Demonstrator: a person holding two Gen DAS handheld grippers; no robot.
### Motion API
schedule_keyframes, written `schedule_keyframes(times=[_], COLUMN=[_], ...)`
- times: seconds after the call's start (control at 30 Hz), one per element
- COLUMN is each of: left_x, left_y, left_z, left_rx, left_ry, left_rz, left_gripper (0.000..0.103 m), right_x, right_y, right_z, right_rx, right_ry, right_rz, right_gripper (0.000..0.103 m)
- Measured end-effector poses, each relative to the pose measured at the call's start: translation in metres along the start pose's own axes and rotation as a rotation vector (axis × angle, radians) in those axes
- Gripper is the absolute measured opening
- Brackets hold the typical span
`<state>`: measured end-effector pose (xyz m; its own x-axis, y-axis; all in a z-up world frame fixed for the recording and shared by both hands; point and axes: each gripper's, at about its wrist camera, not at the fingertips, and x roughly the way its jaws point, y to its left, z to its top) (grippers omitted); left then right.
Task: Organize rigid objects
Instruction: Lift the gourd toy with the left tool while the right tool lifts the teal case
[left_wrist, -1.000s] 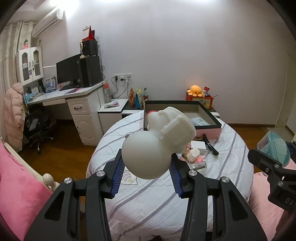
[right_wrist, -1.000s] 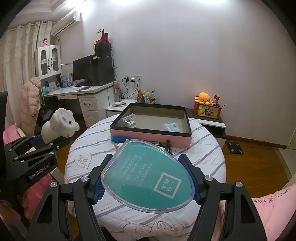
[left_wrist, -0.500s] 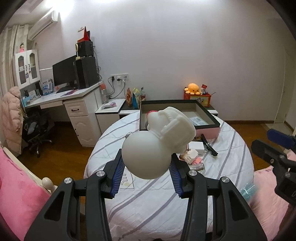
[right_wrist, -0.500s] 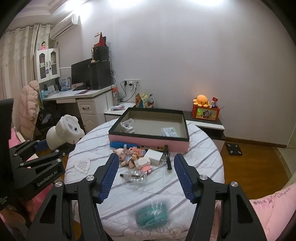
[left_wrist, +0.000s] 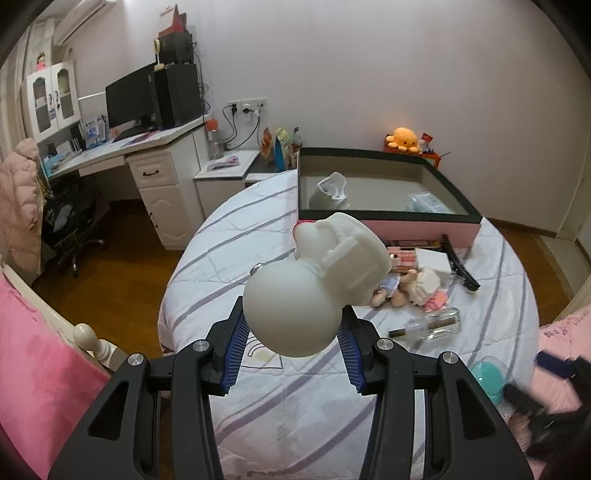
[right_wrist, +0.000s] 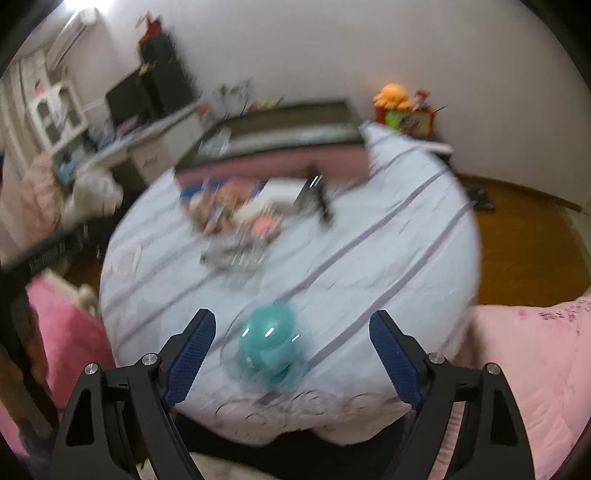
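My left gripper (left_wrist: 291, 343) is shut on a white figurine (left_wrist: 314, 291) with a round base, held above the round striped table (left_wrist: 229, 236). In the blurred right wrist view my right gripper (right_wrist: 291, 347) has its jaws opening wide. A teal clear-shelled case (right_wrist: 266, 347) lies on the table's near edge between the fingers, untouched by the pads. That teal case (left_wrist: 487, 376) also shows at the lower right of the left wrist view. At the table's far side stands a pink box (left_wrist: 384, 195) with a dark rim, holding a white cup-like piece (left_wrist: 332, 186).
A heap of small things lies mid-table: dolls (left_wrist: 391, 291), a white box (left_wrist: 432, 260), a black clip (left_wrist: 460, 262), a clear bottle (left_wrist: 432, 325). Pink bedding (right_wrist: 532, 365) lies right of the table; a desk (left_wrist: 122, 151) with a monitor stands at back left.
My right gripper let go of the teal case, which dropped onto the table's near edge; the jaws spread and the gripper tipped down. The left gripper moved closer to the table with the figurine.
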<state>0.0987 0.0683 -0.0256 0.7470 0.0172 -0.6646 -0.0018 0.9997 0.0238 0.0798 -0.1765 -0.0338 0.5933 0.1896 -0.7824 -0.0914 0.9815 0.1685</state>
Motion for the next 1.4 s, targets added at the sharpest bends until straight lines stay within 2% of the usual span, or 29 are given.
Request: schedule_keyframes(times=[0.1, 0.13, 0.17, 0.2, 0.3, 0.5, 0.77, 0.9, 1.0, 1.4], left_x=[0.004, 0.007, 0.01, 0.013, 0.018, 0.011, -0.02, -0.031, -0.033, -0.013], left_y=[0.002, 0.003, 0.004, 0.005, 0.007, -0.005, -0.019, -0.021, -0.023, -0.031], left_z=[-0.007, -0.011, -0.015, -0.017, -0.02, -0.014, 0.015, 0.024, 0.027, 0.034], left_rx=[0.006, 0.008, 0.008, 0.007, 0.004, 0.029, 0.051, 0.051, 0.056, 0.074], left_ry=[0.018, 0.028, 0.046, 0.061, 0.086, 0.066, -0.064, -0.109, -0.122, -0.089], left_rz=[0.001, 0.002, 0.002, 0.001, -0.001, -0.033, -0.051, -0.065, -0.067, -0.081], left_gripper=[0.046, 0.046, 0.046, 0.046, 0.046, 0.046, 0.046, 0.046, 0.046, 0.046], right_x=[0.025, 0.033, 0.04, 0.041, 0.035, 0.012, -0.054, -0.07, -0.073, -0.054], right_y=[0.015, 0.017, 0.018, 0.019, 0.018, 0.007, 0.011, 0.022, 0.027, 0.02], right_z=[-0.006, -0.009, -0.012, -0.014, -0.015, 0.007, 0.05, 0.061, 0.063, 0.07], right_rx=[-0.054, -0.06, -0.055, -0.057, -0.053, -0.023, -0.049, -0.082, -0.097, -0.084], right_ry=[0.064, 0.085, 0.11, 0.101, 0.088, 0.027, -0.191, -0.254, -0.267, -0.23], right_rz=[-0.033, -0.026, -0.021, -0.045, -0.048, -0.065, -0.08, -0.081, -0.075, -0.065], right_gripper=[0.086, 0.079, 0.059, 0.058, 0.058, 0.058, 0.058, 0.058, 0.058, 0.058])
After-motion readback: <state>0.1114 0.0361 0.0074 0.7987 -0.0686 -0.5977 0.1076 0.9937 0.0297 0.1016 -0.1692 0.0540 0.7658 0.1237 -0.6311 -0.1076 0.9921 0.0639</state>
